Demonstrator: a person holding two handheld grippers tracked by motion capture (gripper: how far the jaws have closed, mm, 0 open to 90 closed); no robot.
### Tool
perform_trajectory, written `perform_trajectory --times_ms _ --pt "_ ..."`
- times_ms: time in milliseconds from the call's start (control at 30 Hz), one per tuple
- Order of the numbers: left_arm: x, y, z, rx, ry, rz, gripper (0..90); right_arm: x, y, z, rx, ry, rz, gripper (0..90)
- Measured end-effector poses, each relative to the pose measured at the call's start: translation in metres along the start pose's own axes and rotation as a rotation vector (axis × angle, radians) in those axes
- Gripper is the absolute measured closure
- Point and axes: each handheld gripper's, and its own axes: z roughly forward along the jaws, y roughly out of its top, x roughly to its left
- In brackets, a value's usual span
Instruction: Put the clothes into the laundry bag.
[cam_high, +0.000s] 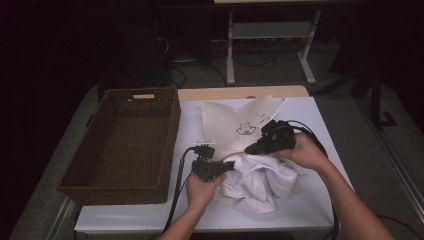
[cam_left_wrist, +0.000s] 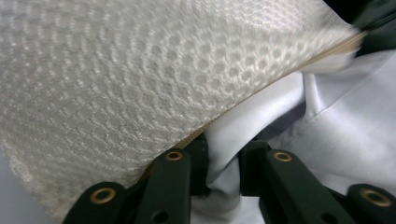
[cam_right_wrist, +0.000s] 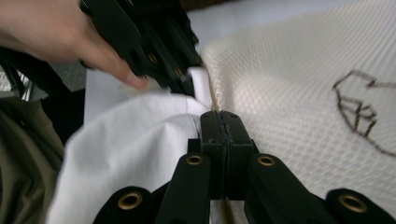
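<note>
Table (cam_high: 310, 200) with a white top, a strip of bare wood along its far edge. Big brown wicker basket (cam_high: 125, 145) takes the left side, its left rim hanging past the table's left edge. Cream mesh bag (cam_high: 235, 125) with a small dark cat-like drawing lies flat at the table's middle toward the far edge, just right of the basket. Crumpled white garment (cam_high: 260, 180) sits near the front edge, right of centre, its far part lying on the bag's near edge. Left gripper (cam_high: 227, 167) comes in from the garment's left side; in the left gripper view a fold of white cloth (cam_left_wrist: 224, 158) is pinched between its jaws, with the bag's mesh (cam_left_wrist: 140, 84) draped just above. Right gripper (cam_high: 250, 148) sits at the garment's far side; right gripper view shows the jaws pressed fully together on the bag's thin edge (cam_right_wrist: 215, 100), garment (cam_right_wrist: 135, 140) to one side, mesh on the other. Left hand (cam_right_wrist: 51, 32) and its gripper are just beyond.
</note>
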Motion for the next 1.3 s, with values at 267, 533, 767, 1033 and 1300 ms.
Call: perform_trajectory --times_ms 267,533,767,1033,1300 --pt "-0.013 -0.005 -0.03 0.085 0.004 0.073 45.5 -0.004 -0.004 -0.003 -0.023 -0.008 0.008 88.8" --pt "-0.013 -0.013 -0.012 0.175 0.044 0.124 51.4 -0.003 0.0 -0.009 -0.025 -0.024 0.004 88.8" --pt "-0.014 -0.003 -0.002 0.051 -0.003 0.088 84.0 -0.001 0.001 -0.006 -0.014 -0.016 -0.008 88.8" --pt "-0.017 0.013 0.0 -0.045 0.067 0.06 83.5 0.008 0.013 -0.015 -0.041 -0.013 -0.039 88.8" --pt "-0.02 0.002 -0.018 0.044 0.047 0.092 54.2 -0.005 -0.001 -0.002 -0.011 0.001 0.014 88.8"
